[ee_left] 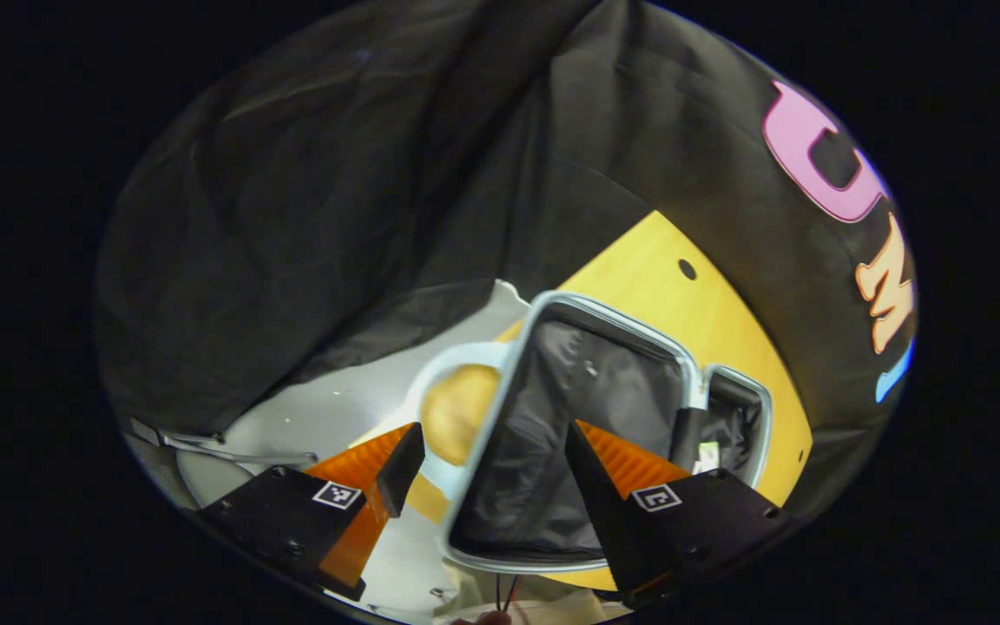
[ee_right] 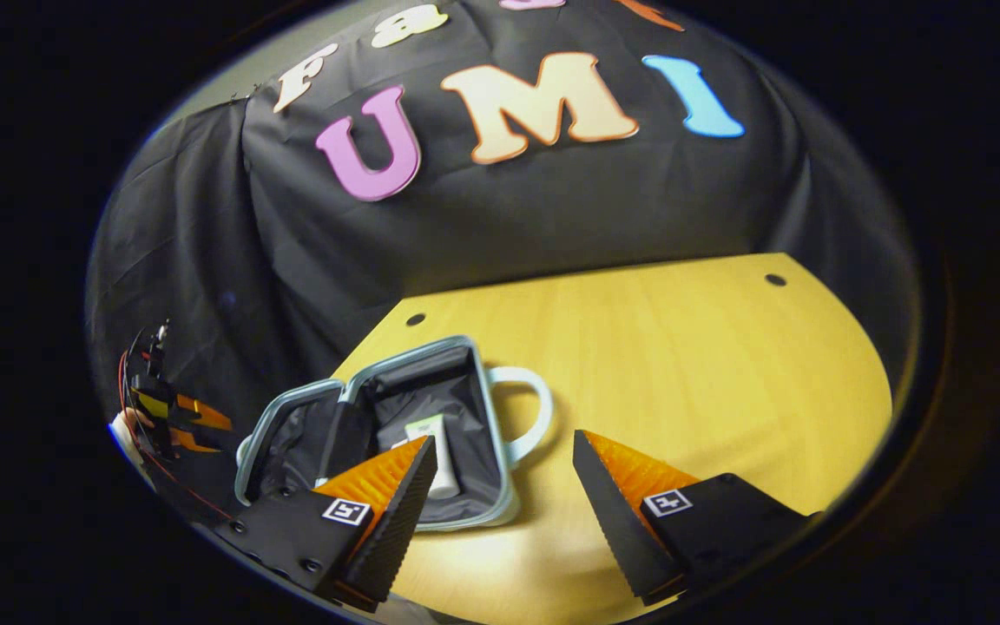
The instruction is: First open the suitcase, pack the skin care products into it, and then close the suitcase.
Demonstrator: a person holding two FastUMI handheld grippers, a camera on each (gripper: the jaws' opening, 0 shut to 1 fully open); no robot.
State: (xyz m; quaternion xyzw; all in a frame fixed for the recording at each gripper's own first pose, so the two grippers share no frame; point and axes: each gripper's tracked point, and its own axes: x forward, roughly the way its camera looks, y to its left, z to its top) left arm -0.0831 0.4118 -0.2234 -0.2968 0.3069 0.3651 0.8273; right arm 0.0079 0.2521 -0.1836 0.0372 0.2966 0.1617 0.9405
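Open suitcase [ee_right: 378, 434] holds a white tube [ee_right: 435, 451].

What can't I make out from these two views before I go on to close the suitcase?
- Suitcase interior, right gripper view: the right gripper's finger covers the lower end of the tube, so other products can't be ruled out.
- Left gripper view: the left gripper hangs over the lining; contents are dark and unclear.
- Tube label: too small.

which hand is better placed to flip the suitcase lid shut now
Left, probably. In the left gripper view the open left tool straddles the rim of the raised lid. The right tool hangs open over the wooden table beside the suitcase, with a tube inside.
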